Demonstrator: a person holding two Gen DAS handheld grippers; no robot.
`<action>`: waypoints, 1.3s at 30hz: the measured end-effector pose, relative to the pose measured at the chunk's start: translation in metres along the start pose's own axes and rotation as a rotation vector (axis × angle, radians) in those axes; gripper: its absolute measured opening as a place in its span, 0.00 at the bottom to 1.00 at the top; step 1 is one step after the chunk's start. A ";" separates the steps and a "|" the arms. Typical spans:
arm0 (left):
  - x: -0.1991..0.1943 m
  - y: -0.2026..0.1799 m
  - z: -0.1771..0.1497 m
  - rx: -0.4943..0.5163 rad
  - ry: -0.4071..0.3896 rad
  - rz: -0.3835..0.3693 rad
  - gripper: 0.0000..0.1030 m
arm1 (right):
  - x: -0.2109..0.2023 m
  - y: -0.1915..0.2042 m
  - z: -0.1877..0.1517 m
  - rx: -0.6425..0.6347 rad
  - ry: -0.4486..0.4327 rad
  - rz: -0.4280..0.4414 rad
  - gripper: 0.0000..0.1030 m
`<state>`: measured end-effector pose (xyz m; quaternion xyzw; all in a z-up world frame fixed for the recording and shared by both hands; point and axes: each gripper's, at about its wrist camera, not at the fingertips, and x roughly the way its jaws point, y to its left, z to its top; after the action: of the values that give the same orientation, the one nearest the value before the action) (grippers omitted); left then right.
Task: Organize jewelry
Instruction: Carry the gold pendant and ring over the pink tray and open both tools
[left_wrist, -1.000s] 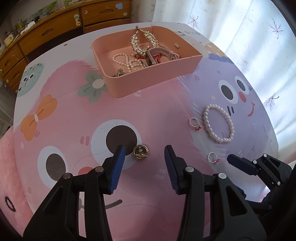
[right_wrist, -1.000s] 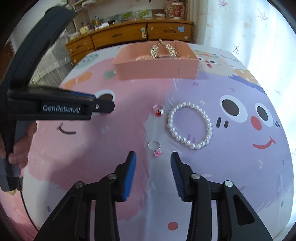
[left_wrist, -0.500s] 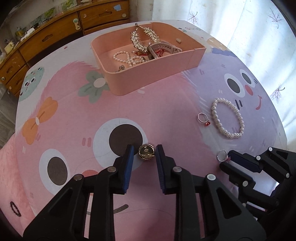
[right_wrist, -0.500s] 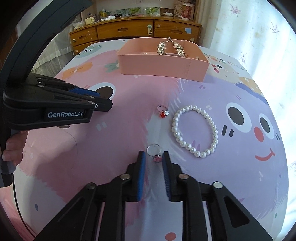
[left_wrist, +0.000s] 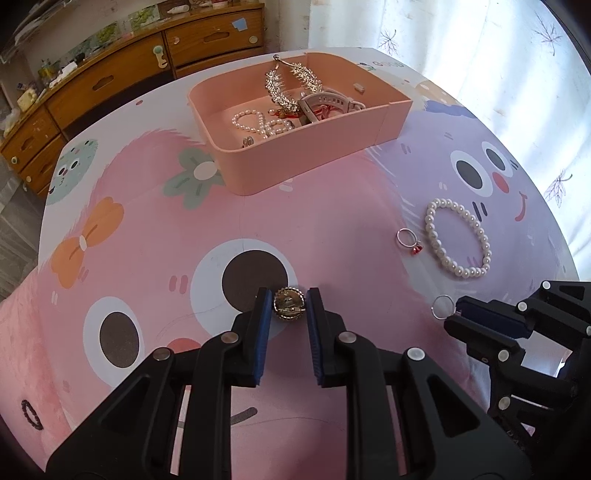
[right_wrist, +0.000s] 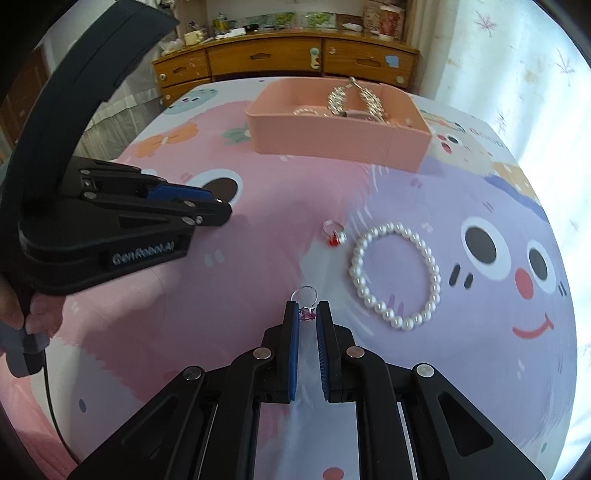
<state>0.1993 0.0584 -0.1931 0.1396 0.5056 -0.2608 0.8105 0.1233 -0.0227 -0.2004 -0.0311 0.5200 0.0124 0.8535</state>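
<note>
My left gripper (left_wrist: 289, 304) is shut on a round gold brooch (left_wrist: 289, 305) over the cartoon table cover. My right gripper (right_wrist: 307, 314) is shut on a silver ring with a pink stone (right_wrist: 305, 303); the ring also shows in the left wrist view (left_wrist: 442, 307). A pearl bracelet (left_wrist: 458, 238) (right_wrist: 395, 275) and a silver ring with a red stone (left_wrist: 409, 240) (right_wrist: 334, 233) lie on the cover to the right. A pink tray (left_wrist: 295, 162) (right_wrist: 332, 138) at the back holds pearls, a silver hair comb and a hair clip.
A small dark ring (left_wrist: 30, 414) lies at the table's left edge. A wooden chest of drawers (right_wrist: 288, 61) stands behind the table. White curtains (left_wrist: 480, 55) hang at the right. The left gripper's body (right_wrist: 110, 218) shows in the right wrist view.
Both grippers moved forward and closed: the left on the gold brooch, the right on the pink-stone ring.
</note>
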 end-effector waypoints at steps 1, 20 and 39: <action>-0.001 0.000 0.001 -0.005 -0.001 -0.003 0.16 | -0.002 -0.001 0.004 -0.002 -0.006 0.000 0.09; -0.088 -0.011 0.080 -0.085 -0.207 0.016 0.16 | -0.061 -0.047 0.118 0.026 -0.265 0.085 0.09; -0.094 0.026 0.147 -0.238 -0.330 0.087 0.16 | -0.038 -0.085 0.201 0.098 -0.286 0.101 0.09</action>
<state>0.2903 0.0339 -0.0442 0.0201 0.3866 -0.1833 0.9036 0.2891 -0.0943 -0.0713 0.0388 0.3940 0.0344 0.9176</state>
